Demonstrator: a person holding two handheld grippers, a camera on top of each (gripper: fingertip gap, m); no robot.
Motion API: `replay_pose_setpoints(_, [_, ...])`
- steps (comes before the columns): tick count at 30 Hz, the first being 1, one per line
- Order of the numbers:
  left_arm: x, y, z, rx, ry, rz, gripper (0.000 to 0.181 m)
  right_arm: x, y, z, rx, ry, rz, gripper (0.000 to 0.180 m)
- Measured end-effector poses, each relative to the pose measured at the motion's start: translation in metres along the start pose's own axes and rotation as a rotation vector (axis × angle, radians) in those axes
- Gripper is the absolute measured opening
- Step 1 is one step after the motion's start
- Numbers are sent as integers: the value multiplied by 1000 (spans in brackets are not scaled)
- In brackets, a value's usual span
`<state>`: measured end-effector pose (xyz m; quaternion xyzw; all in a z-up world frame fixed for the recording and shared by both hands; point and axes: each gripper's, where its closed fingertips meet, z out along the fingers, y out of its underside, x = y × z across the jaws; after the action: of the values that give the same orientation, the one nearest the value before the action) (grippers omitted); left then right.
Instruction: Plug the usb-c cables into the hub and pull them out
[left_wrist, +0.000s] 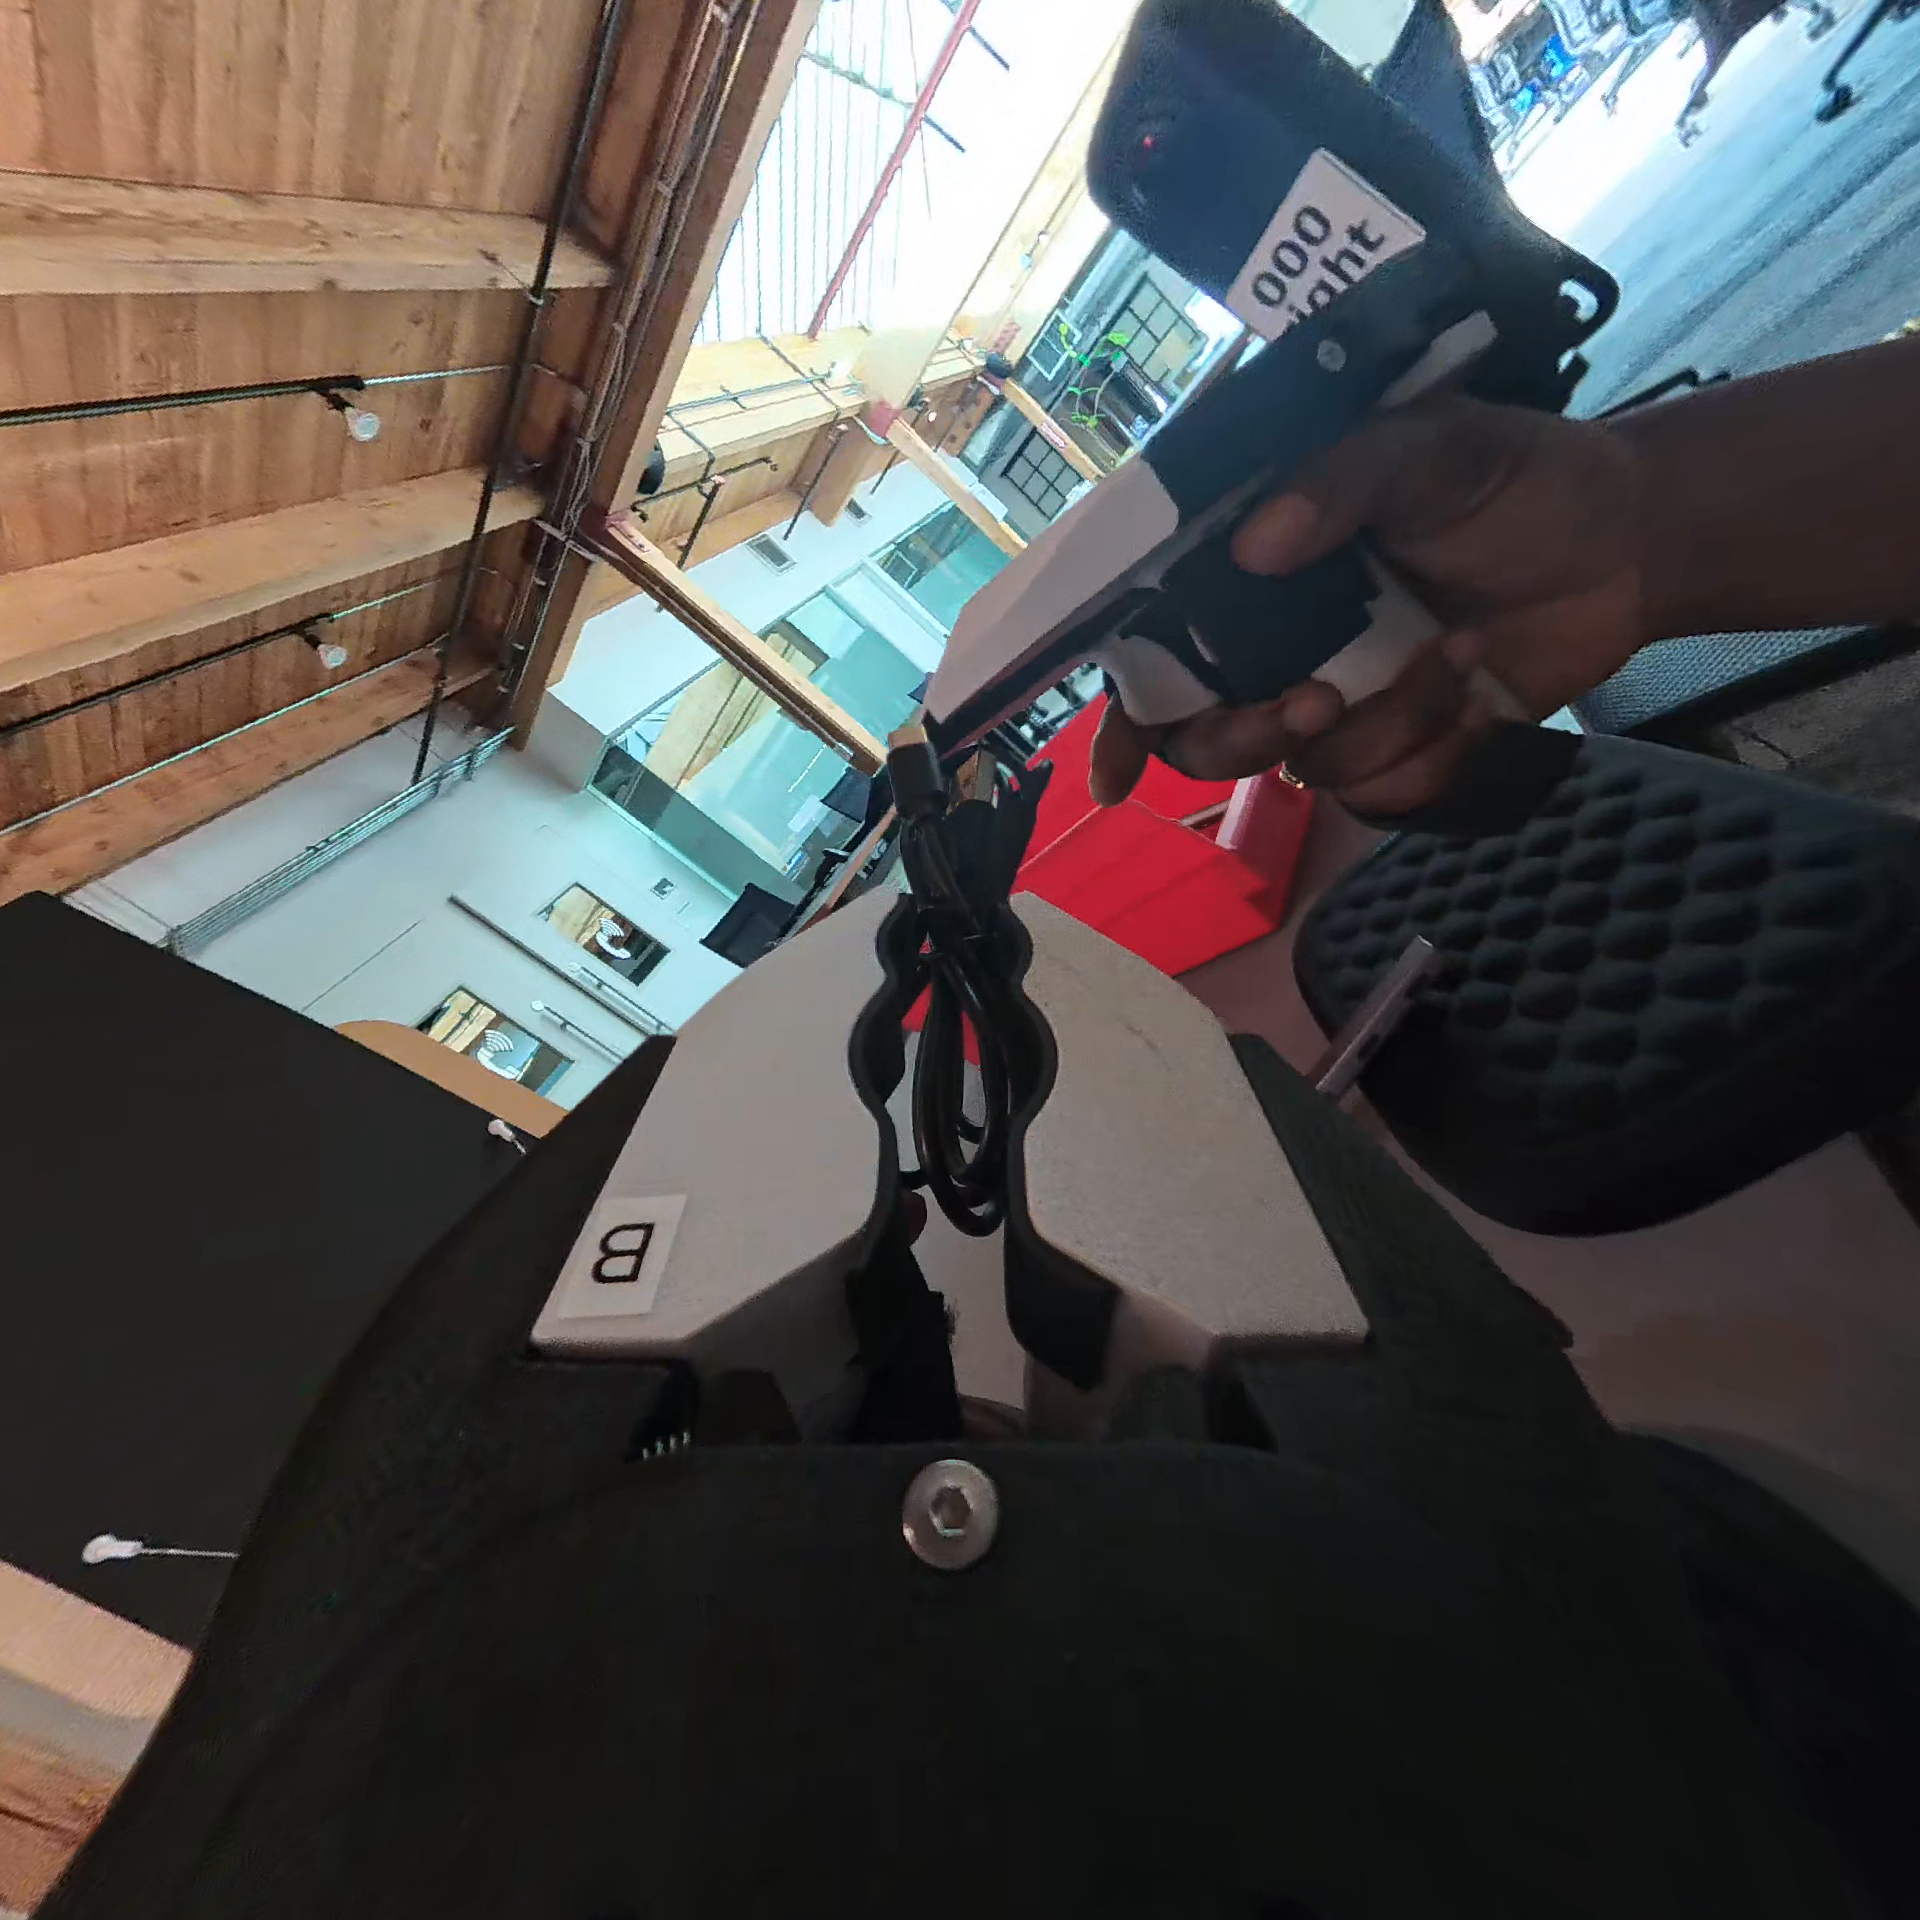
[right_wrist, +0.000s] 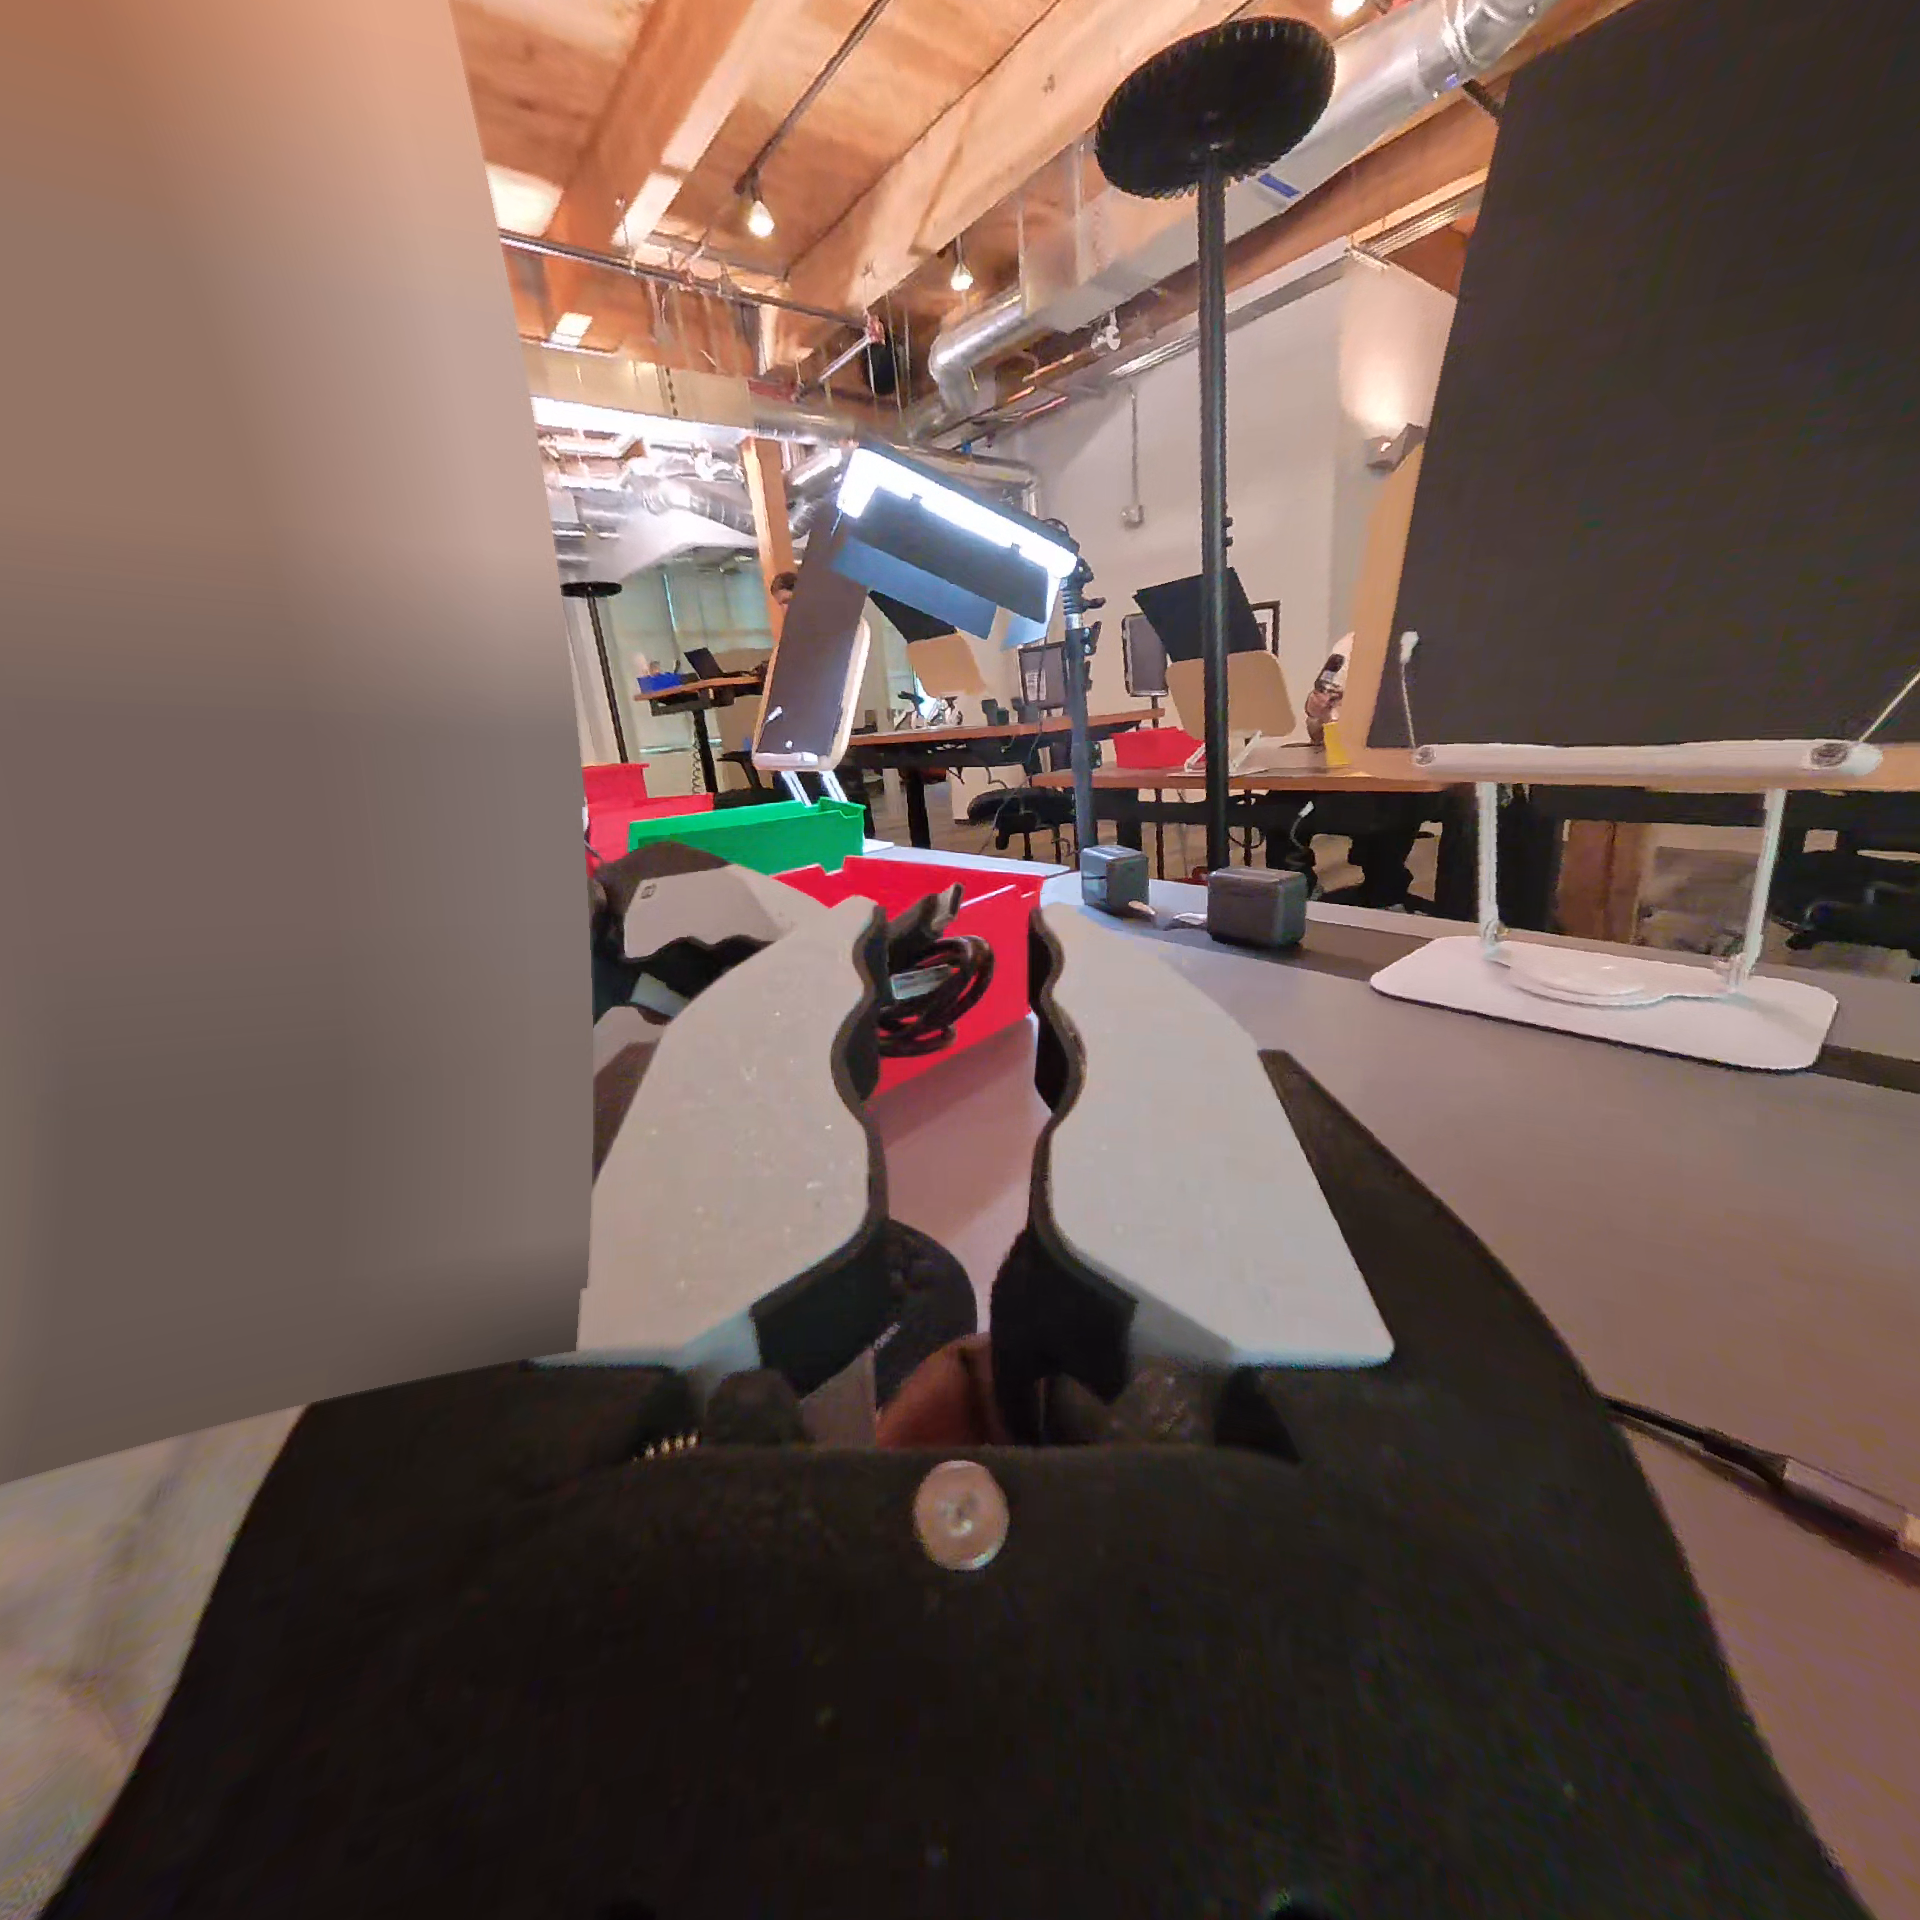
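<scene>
- The left gripper (left_wrist: 951, 1049), tipped up toward the ceiling, has its fingers pinching a coiled black usb-c cable (left_wrist: 961, 1070), lifting it clear for handover.
- The right gripper (right_wrist: 951, 1023) has its fingers spread, closing on the cable's plug (left_wrist: 907, 740); no hub shows.

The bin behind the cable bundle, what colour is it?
Red bin, clearest in the right wrist view.

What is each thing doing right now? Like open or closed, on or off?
Left tool: shut on the coiled cable.
Right tool: open, one fingertip on each side of the plug.
That plug: free, not plugged into anything.
Studio light: on.
</scene>
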<state>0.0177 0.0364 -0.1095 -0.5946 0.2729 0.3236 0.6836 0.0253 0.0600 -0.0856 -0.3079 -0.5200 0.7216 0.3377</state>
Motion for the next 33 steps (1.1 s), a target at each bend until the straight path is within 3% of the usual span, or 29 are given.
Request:
replay_pose_setpoints(11, [6,21,6,-123,15,66,14,-6,14,3,-96,-14,-168,5])
replay_pose_setpoints(19, [14,24,9,-153,48,94,13,-11,44,9,-278,6,-395,8])
replay_pose_setpoints(21, [14,26,11,-174,38,100,13,-13,44,13,-255,26,-446,7])
replay_pose_setpoints(23, [12,31,13,-216,26,68,13,-13,47,15,-263,54,-522,6])
replay_pose_setpoints(28, [6,45,16,-327,11,-112,13,-7,53,18,-311,186,-931,5])
replay_pose_setpoints(33, [2,47,18,-352,-9,-201,13,-6,49,18,-263,177,-844,5])
